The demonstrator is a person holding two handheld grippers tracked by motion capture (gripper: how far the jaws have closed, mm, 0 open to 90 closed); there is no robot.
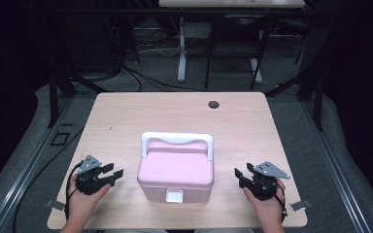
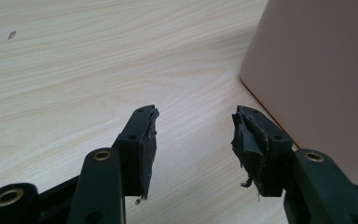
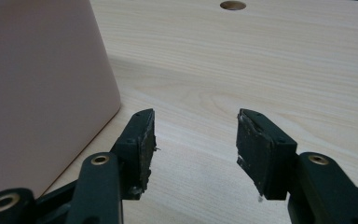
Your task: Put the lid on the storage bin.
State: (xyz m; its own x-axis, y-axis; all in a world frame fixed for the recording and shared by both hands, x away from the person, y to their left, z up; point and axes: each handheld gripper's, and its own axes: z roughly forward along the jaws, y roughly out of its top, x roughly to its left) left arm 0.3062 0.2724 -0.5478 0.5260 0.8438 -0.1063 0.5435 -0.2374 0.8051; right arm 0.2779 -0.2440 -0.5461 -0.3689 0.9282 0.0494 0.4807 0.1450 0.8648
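Note:
A pink box (image 1: 176, 174) with a white handle (image 1: 177, 139) folded back over its lid and a white front latch (image 1: 175, 196) stands in the middle of the wooden table (image 1: 126, 116), near the front. My left gripper (image 1: 114, 172) rests low to the left of the box, jaws open with nothing between them. In the left gripper view the box wall (image 2: 317, 74) rises at the right of the open gripper (image 2: 195, 135). My right gripper (image 1: 240, 174) sits to the right of the box, open and empty. In the right gripper view the box side (image 3: 37, 88) stands left of the gripper (image 3: 196, 137).
A round cable hole (image 1: 213, 104) lies in the table's far right part, also seen as the hole (image 3: 232, 5) in the right gripper view. Behind the table are desk legs, a chair frame and cables on the floor. Bare wood surrounds the box.

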